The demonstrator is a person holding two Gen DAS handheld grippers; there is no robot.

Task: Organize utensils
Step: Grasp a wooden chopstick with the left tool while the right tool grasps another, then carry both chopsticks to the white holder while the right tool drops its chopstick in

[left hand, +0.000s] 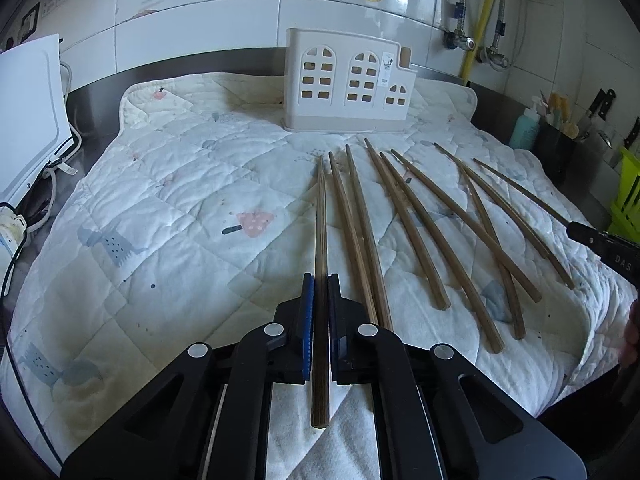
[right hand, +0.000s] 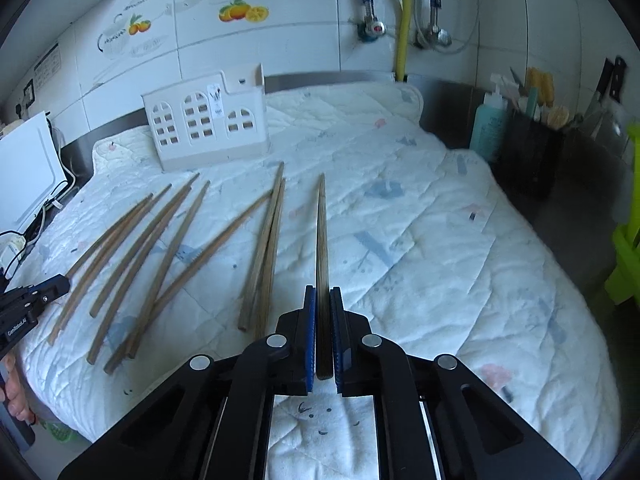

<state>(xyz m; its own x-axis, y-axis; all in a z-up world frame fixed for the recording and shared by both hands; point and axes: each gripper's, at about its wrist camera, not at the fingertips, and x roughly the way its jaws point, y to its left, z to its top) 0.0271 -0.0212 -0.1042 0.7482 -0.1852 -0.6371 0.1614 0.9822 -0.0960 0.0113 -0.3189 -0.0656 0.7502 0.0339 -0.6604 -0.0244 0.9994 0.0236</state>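
Several brown wooden chopsticks lie side by side on a white quilted mat. A white house-shaped utensil holder stands at the back of the mat. My left gripper is shut on one chopstick that points toward the holder. My right gripper is shut on another chopstick, with the loose chopsticks to its left and the holder at the far left. Each gripper shows at the edge of the other's view.
A white appliance with cables sits at the left. At the right stand a teal bottle, a dark utensil pot, knives and a lime-green rack. Pipes and a yellow hose run down the tiled wall.
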